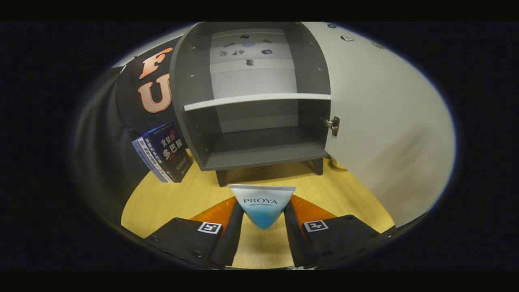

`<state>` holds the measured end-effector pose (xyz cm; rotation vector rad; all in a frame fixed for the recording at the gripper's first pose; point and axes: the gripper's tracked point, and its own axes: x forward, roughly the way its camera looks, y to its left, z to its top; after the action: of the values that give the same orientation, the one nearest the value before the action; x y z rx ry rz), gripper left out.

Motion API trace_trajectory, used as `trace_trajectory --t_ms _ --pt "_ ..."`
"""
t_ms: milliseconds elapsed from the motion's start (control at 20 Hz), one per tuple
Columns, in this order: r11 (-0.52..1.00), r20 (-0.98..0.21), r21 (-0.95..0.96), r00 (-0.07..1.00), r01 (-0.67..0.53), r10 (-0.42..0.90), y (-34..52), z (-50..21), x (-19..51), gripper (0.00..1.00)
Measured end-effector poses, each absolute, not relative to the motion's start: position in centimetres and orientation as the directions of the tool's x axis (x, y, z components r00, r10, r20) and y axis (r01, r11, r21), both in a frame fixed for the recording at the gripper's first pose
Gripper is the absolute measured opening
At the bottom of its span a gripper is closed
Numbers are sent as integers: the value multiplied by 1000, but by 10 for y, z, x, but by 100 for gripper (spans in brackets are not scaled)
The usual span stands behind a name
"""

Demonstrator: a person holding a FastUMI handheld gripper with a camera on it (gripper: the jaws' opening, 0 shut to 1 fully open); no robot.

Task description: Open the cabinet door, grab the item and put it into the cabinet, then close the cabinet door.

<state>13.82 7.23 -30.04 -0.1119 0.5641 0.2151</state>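
**Tube in the tool, cabinet standing open ahead**

I've got the tool clamped on the tube: both black fingers press against its sides, one on the left, one on the right, and the tube sits squarely between them, its wide flat end pointing up and away from me. It tapers down toward the fingers, white at the broad end and fading to blue at the narrow end, with dark lettering across the white part.

Straight beyond the tube stands the cabinet, dark grey, on short legs over the wooden table. Its door is swung wide to the right, pale grey, hanging off a metal hinge at the cabinet's right wall. The door's lower edge runs close by my right finger, so that side is tight.

Inside, I see a light shelf splitting the cabinet into an upper and a lower compartment. The lower one is right ahead of the tube, its floor bare and its front lip facing me. Between the tube and that lip lies a strip of open tabletop.

To the left, a blue book leans against the black cloth wall just beside the cabinet's left side, well apart from my left finger.
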Motion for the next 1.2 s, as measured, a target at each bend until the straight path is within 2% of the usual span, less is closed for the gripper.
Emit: trace_trajectory --t_ms 200,350,700,1000,1200 --pt "958 -498 0 831 -286 248 104 -214 164 59" --pt "942 -442 -47 853 -333 279 123 -153 186 60" --pt "917 -357 -99 874 -385 329 157 -59 234 59" --pt "912 -356 -106 871 -396 337 177 -27 277 59" --pt "915 -386 -115 866 -386 317 182 -33 314 59"
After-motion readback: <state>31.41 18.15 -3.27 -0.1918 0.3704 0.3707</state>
